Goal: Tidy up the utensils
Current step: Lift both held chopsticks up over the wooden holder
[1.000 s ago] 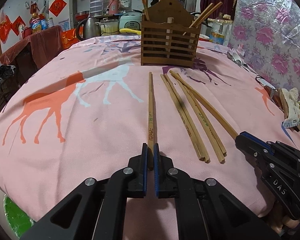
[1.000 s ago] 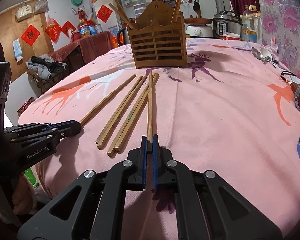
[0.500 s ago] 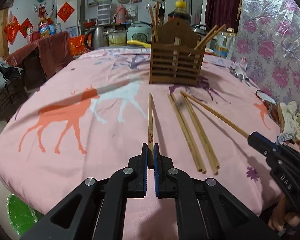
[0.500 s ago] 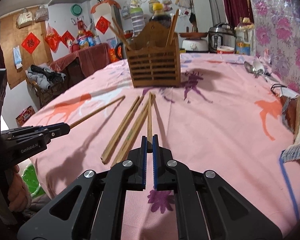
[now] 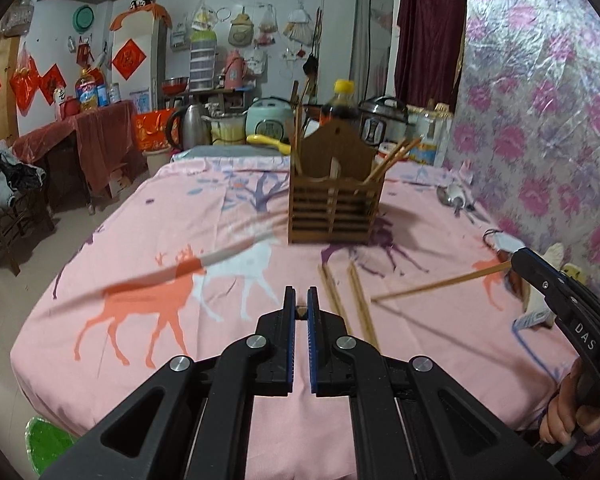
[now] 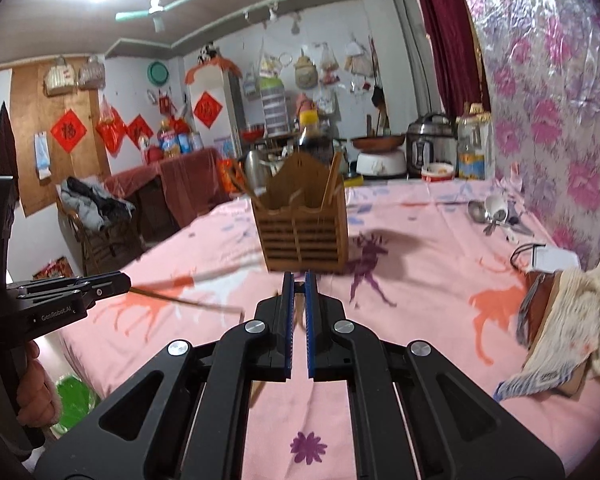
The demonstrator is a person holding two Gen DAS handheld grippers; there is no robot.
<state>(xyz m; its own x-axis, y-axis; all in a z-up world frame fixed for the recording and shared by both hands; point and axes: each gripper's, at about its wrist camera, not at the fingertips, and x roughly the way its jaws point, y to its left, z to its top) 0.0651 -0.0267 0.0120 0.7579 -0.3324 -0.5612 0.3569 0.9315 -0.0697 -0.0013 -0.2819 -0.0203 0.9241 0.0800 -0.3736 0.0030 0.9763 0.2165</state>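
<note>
A slatted wooden holder (image 5: 335, 208) (image 6: 304, 236) stands mid-table on the pink cloth with a few chopsticks leaning in it. My left gripper (image 5: 300, 299) (image 6: 122, 282) is shut on one chopstick (image 6: 188, 302), held clear of the cloth; in the left wrist view only its end shows between the jaws. My right gripper (image 6: 299, 280) (image 5: 516, 259) is shut on another chopstick (image 5: 440, 282), also in the air, pointing left. Loose chopsticks (image 5: 360, 308) lie on the cloth just ahead of the left gripper, short of the holder.
Metal spoons (image 5: 454, 198) (image 6: 488, 212) lie at the far right. A cream cloth and a packet (image 6: 572, 312) sit at the right edge. A dark bottle (image 5: 342, 104) and cookers stand behind the holder. A hand (image 5: 560, 420) grips the right handle.
Both grippers have risen, each lifting its chopstick off the cloth. The views have tilted up towards the holder and the room. Jaws stayed shut.
</note>
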